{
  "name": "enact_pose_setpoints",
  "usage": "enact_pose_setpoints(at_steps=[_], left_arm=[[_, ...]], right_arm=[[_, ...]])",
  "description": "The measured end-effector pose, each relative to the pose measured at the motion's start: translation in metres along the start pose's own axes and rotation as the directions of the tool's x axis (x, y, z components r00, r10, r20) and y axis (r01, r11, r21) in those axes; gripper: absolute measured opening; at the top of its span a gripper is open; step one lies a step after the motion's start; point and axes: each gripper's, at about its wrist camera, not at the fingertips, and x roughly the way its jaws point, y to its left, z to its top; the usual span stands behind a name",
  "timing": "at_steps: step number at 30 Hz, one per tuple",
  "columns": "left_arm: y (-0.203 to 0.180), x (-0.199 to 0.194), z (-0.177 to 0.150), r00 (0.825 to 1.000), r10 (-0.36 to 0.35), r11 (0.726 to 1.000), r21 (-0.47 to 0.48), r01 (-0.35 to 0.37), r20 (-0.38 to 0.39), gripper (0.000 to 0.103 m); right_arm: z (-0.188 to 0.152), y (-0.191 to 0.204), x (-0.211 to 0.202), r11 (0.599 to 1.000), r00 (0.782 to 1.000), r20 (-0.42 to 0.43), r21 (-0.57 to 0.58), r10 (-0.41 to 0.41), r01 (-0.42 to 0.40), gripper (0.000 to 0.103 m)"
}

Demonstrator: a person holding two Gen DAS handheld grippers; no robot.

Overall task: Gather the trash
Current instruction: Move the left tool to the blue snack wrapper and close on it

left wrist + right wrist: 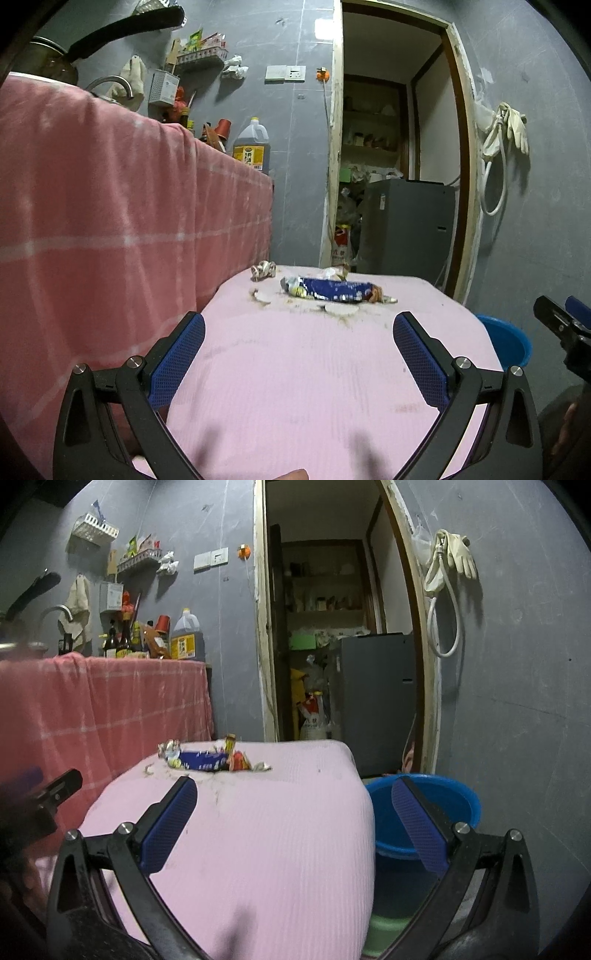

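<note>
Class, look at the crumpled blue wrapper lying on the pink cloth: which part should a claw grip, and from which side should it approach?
Grip the blue wrapper across its narrow middle, coming from the near side and slightly above. It lies flat and long, left to right across the pink cloth, so fingers closing front-to-back span its short width. The left claw is open and faces it most directly.

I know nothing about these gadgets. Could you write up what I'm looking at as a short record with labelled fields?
Setting: kitchen corner with grey walls and an open doorway
Surface: pink table
Trash: blue wrapper, crumpled scrap, white peel bits and crumbs, at the table's far end
Bin: blue bucket on the floor beside the table
Left tool: open, empty, short of the trash
Right tool: open, empty, near the table's bucket-side edge
Progress: nothing picked up yet
</note>
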Motion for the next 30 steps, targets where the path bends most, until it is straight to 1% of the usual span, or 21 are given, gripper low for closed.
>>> enact_pose_setpoints(at_steps=[2,4,6,9,11,14,18,21,25,28,30], left_arm=[[0.002,0.008,0.008,1.0,0.005,1.0,-0.003,-0.005,-0.002,0.1],[0.003,0.018,0.014,1.0,0.016,1.0,0.002,-0.016,-0.003,0.1],[0.003,0.028,0.021,1.0,0.022,1.0,0.014,-0.022,0.0,0.1],[0.005,0.046,0.031,0.999,0.035,0.999,0.031,-0.034,-0.012,0.1],[0.007,0.061,0.036,0.999,0.025,0.999,0.03,-0.024,-0.031,0.1],[0.013,0.086,0.043,0.996,0.004,1.0,0.009,-0.004,-0.087,0.1],[0.021,0.114,0.051,0.992,-0.002,1.0,-0.019,0.0,-0.129,0.1],[0.026,0.134,0.053,0.986,-0.012,0.999,-0.037,0.006,-0.167,0.1],[0.031,0.159,0.053,0.974,-0.027,0.998,-0.056,0.015,-0.224,0.1],[0.034,0.176,0.052,0.963,-0.038,0.998,-0.058,0.024,-0.265,0.099],[0.035,0.188,0.051,0.956,-0.046,0.998,-0.055,0.031,-0.29,0.097]], right_arm=[[0.006,-0.002,0.008,1.0,1.0,0.023,-0.003,0.009,-0.009,0.103],[0.011,0.001,0.018,0.999,0.998,0.064,-0.032,0.011,-0.009,0.103],[0.016,0.004,0.026,0.999,0.997,0.079,-0.054,0.01,-0.005,0.103],[0.026,0.008,0.043,0.997,0.995,0.088,-0.072,0.04,-0.034,0.103],[0.033,0.008,0.056,0.996,0.993,0.094,-0.074,0.066,-0.059,0.103],[0.041,0.005,0.078,0.993,0.991,0.089,-0.072,0.105,-0.098,0.103],[0.05,0.007,0.117,0.992,0.995,0.019,-0.079,0.102,-0.1,0.103],[0.053,0.008,0.146,0.99,0.992,-0.038,-0.069,0.117,-0.119,0.103],[0.056,0.012,0.186,0.985,0.98,-0.121,-0.052,0.158,-0.166,0.103],[0.051,0.016,0.211,0.983,0.968,-0.194,-0.053,0.161,-0.174,0.103],[0.046,0.017,0.228,0.983,0.954,-0.255,-0.052,0.156,-0.174,0.103]])
